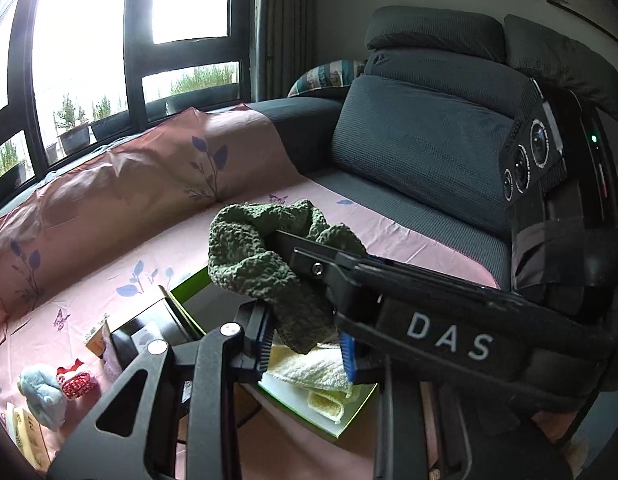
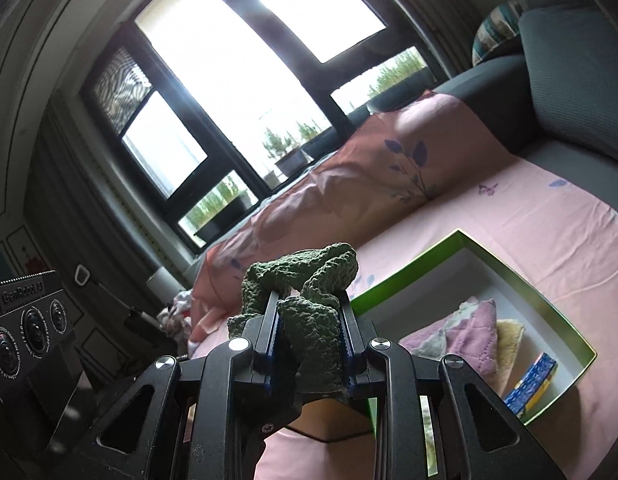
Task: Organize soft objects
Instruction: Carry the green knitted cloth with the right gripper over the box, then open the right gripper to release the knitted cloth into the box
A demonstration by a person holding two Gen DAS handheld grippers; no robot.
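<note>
A dark green knitted cloth (image 2: 309,312) is pinched between the fingers of my right gripper (image 2: 309,300), held above the pink sheet. In the left wrist view the same cloth (image 1: 265,264) hangs from the right gripper's fingers (image 1: 329,264), which reach across in front. My left gripper (image 1: 307,350) is open, and the cloth's lower end dangles between its blue pads (image 1: 347,360) without being pinched. Below lies a green-rimmed white box (image 2: 505,272) holding a pink quilted cloth (image 2: 465,332), a yellow towel (image 2: 509,336) and a blue and yellow item (image 2: 533,380). The yellow towel (image 1: 309,372) also shows in the left wrist view.
A pink floral sheet (image 1: 109,248) covers the sofa seat and back. Grey cushions (image 1: 421,136) stand at right. A blue plush toy (image 1: 43,394), a red item (image 1: 77,384) and a dark box (image 1: 149,328) lie at left. Windows (image 2: 229,80) are behind.
</note>
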